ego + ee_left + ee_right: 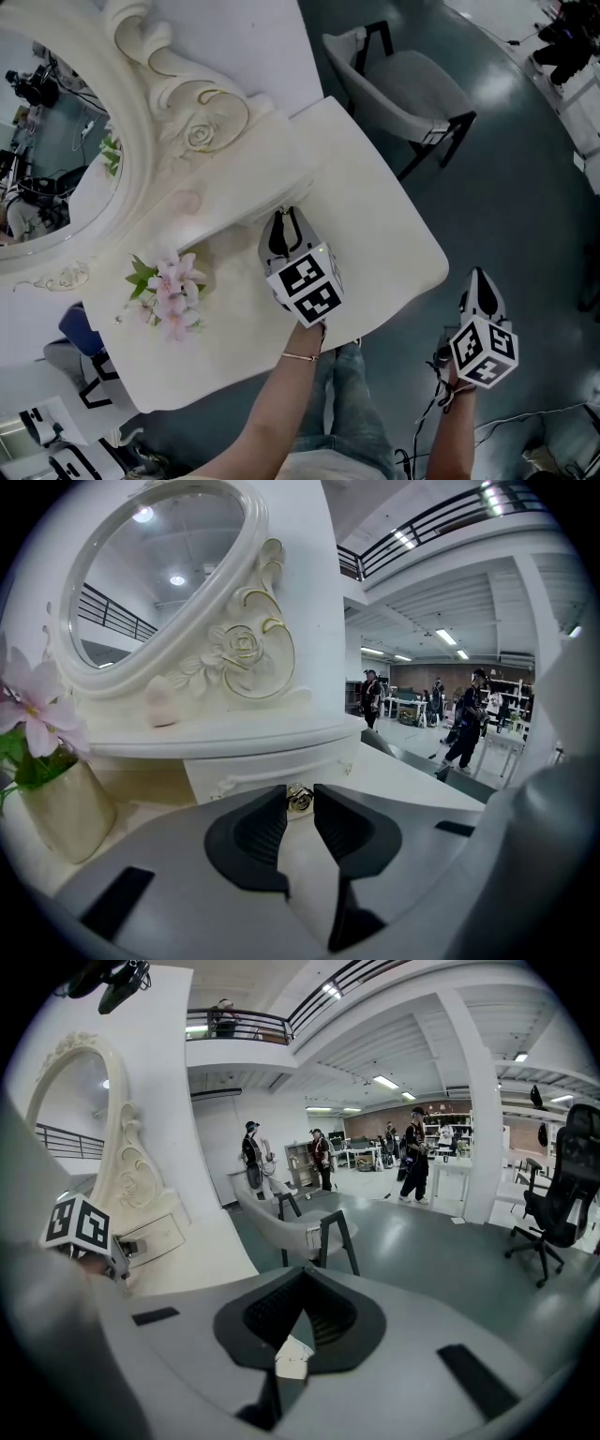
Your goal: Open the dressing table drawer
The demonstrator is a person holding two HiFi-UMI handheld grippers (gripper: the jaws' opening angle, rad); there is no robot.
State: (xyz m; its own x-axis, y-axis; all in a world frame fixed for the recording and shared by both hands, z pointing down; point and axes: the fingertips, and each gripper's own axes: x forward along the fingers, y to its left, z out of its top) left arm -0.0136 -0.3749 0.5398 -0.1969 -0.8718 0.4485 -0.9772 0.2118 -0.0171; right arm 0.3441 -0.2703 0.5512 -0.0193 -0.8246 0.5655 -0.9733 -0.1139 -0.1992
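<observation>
My left gripper (300, 796) is clenched on the drawer knob (299, 801), center of the left gripper view. The drawer (248, 771) front sits just behind, below the mirror (150, 574) on the dressing table (375, 216). My right gripper (305, 1279) is closed and empty, lower right in the head view, off the table.

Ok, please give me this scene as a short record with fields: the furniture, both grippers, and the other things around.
furniture: white dressing table with oval mirror
drawer: small drawer under the mirror shelf; whether it is pulled out cannot be told
left gripper: left gripper, jaws closed on the drawer knob
right gripper: right gripper, off the table, over the floor, jaws together, nothing held
on table: pink flowers in a pale vase
nearby: grey chair
</observation>
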